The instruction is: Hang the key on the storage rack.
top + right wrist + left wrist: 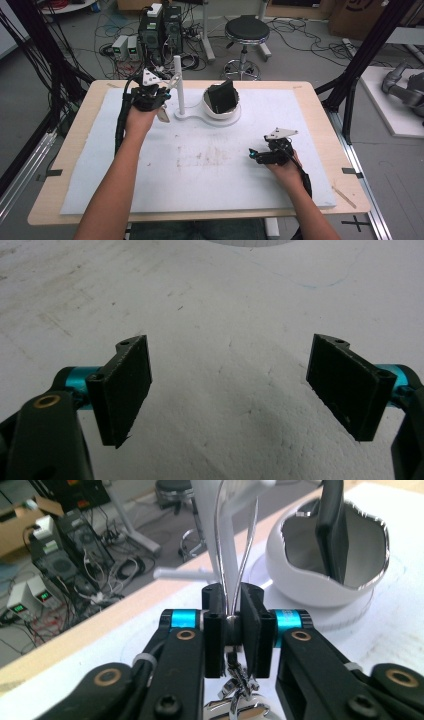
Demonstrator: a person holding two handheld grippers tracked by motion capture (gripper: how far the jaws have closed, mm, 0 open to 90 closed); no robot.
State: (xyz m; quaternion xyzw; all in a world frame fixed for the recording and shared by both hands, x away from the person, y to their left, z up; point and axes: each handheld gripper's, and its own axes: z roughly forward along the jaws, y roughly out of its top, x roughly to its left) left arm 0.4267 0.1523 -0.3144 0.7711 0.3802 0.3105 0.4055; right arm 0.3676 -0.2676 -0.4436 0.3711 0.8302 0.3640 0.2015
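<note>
Left gripper is pinching a metal key ring, lifting it toward the white stand's post, probably to hang it. Right gripper is idling spread over the foam mat.

Post & bowl block rear; front free

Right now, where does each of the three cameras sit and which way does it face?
High view: above the person's side, looking forward and down on the white foam sheet; both forearms, left gripper and right gripper show.
Left gripper view: rides the left gripper, facing the white egg-shaped holder; jaws shut on a thin metal loop.
Right gripper view: rides the right gripper, looking down at foam; jaws open.
Shared: high and left gripper views both show the holder.
</note>
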